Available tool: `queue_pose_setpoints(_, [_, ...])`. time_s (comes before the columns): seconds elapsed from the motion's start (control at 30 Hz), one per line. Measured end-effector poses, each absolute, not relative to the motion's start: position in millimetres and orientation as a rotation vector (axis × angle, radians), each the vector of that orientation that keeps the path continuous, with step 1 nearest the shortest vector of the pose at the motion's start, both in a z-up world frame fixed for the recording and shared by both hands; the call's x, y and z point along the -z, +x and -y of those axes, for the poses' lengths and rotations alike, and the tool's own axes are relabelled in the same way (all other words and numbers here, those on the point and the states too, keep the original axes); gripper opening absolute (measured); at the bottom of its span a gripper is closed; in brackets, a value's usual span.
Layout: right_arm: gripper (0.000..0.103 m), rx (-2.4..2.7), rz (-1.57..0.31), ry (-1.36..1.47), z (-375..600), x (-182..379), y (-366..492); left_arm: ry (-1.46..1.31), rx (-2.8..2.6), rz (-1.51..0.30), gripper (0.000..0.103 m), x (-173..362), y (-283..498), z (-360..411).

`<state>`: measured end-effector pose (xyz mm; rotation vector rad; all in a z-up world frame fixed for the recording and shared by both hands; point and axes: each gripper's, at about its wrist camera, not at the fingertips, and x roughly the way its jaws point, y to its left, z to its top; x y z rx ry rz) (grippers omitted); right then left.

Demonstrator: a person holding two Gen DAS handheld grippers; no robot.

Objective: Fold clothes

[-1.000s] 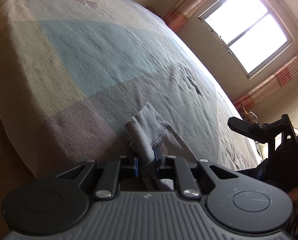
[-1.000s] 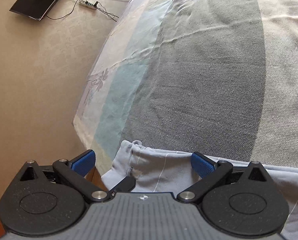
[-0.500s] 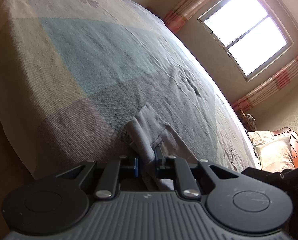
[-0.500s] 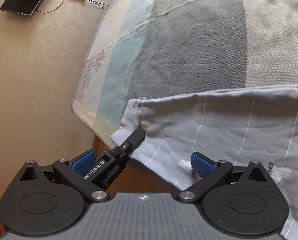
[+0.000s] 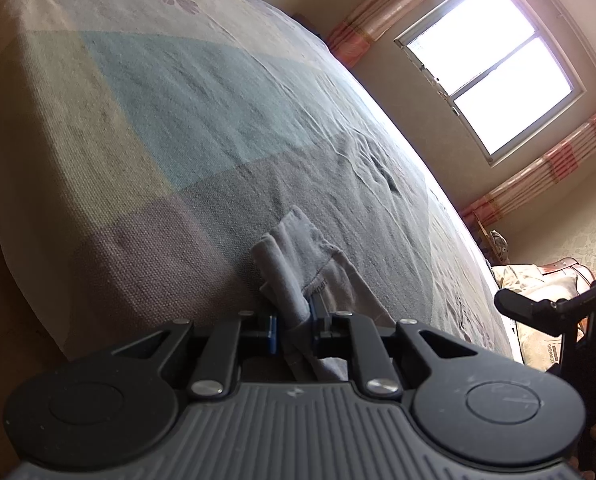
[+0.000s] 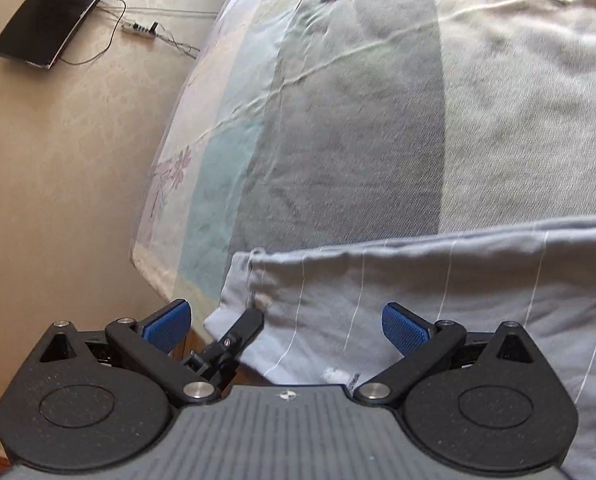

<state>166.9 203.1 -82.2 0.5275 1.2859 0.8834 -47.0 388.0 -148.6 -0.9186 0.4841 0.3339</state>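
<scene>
Left tool (image 5: 294,330), left wrist view: clenched on a bunched corner of the pale grey-blue garment (image 5: 298,256), the cloth pinched between the blue pads and rising in a small peak above them. Garment corner sits at the near edge of the bed (image 5: 178,120), over the grey panel of the patchwork cover. Right tool shows as a dark shape at the right border. Window (image 5: 493,60) and striped curtains behind.

Right wrist view: right tool (image 6: 286,326) released — jaws stand wide, pads well apart, nothing pressed between them. It hangs over the garment's near hem; the striped cloth (image 6: 417,280) lies spread flat across the bed edge, with the left tool's finger at its left corner. A dark screen (image 6: 54,12) leans on the wall beyond.

Step in hand, judged: spreading and gripping the garment before the first fold — one corner secured, the other not yet taken. Next move calls for the right tool to close on the hem or the opposite corner, keeping the cloth taut.

Containers: none in view.
</scene>
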Motion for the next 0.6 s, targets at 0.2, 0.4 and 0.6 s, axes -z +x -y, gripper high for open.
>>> queue_pose_setpoints(0.2, [0.103,-0.892,-1.263,0.54,-210.9,100.4,192.6,-0.922,-0.332,-0.48,0.014,150.4,-50.1,-391.3])
queue_pose_setpoints(0.4, [0.103,-0.947,-1.281,0.524,-185.9,84.6,180.5,-0.885,-0.339,-0.5,0.014,141.7,-47.1,-388.9])
queue_pose_setpoints(0.6, [0.103,-0.965,-1.239,0.422,-131.7,66.8,158.8,-0.828,-0.283,-0.443,0.013,109.8,-51.7,-377.4])
